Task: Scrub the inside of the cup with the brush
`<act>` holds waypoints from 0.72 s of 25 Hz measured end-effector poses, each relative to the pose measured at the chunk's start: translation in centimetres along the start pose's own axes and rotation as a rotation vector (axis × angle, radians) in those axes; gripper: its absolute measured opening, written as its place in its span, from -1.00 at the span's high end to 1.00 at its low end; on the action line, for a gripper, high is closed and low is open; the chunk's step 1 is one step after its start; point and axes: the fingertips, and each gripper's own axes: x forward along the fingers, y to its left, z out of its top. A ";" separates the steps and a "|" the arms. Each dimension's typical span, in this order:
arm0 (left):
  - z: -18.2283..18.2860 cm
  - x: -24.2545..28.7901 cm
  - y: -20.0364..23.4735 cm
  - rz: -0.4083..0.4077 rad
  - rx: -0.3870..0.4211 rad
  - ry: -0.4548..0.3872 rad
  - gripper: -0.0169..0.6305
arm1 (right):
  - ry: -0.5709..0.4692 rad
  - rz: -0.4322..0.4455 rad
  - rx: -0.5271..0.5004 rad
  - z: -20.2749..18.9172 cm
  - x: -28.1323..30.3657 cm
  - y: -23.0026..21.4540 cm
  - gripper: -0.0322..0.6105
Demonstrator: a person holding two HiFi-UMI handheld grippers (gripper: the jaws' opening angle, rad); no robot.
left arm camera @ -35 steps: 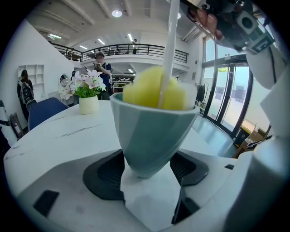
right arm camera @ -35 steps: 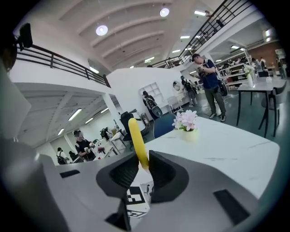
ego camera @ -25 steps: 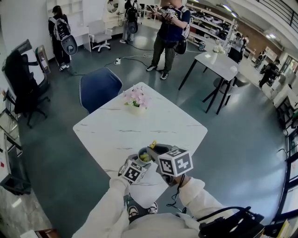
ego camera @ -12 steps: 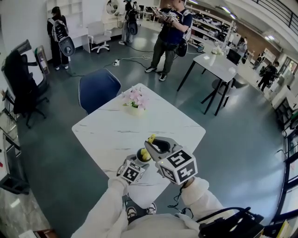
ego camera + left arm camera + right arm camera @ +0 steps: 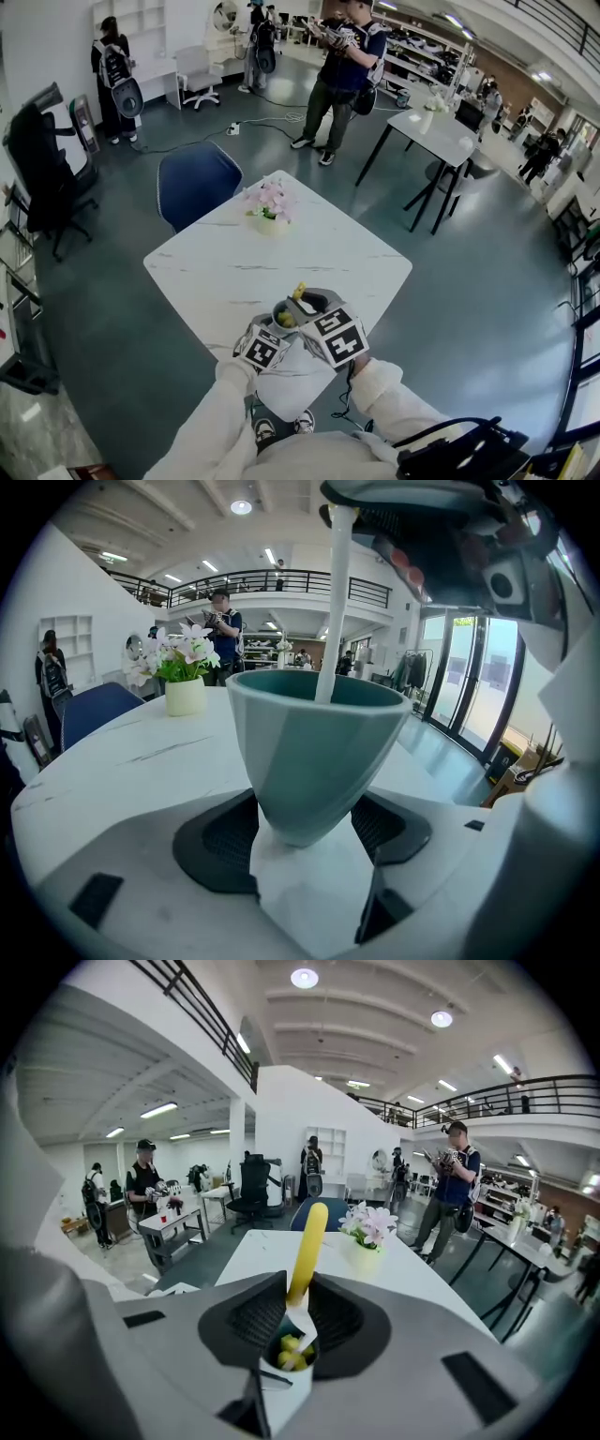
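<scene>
Pinching the teal cup (image 5: 314, 742) at its narrow base, the left gripper (image 5: 305, 829) held it upright by the near edge of the white tabletop (image 5: 281, 248). The right gripper (image 5: 296, 1321) hung directly above the cup, its fingers pressed on the brush (image 5: 307, 1241) low on the yellow handle, with the white stem reaching down inside the cup. A flower pot (image 5: 272, 222) stood well apart, farther back on the tabletop.

My right hand-held gripper (image 5: 294, 1314) has its jaws clamped on the brush (image 5: 307, 1246). The yellow handle stands up past them, and the yellow bristles sit down in the cup (image 5: 269, 1350). Beyond, potted flowers (image 5: 367, 1225) stand on the white counter (image 5: 265, 1252).
</scene>
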 end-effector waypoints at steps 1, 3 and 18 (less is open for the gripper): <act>0.0 0.0 0.0 0.001 -0.002 0.002 0.00 | -0.002 0.000 0.003 0.1 0.1 0.0 0.52; 0.1 0.1 0.1 0.003 -0.007 0.007 0.00 | 0.000 0.001 0.021 0.2 0.2 -0.3 0.52; 0.3 0.5 0.3 0.004 0.010 0.012 0.00 | -0.213 0.050 0.029 7.8 -4.0 -0.4 0.57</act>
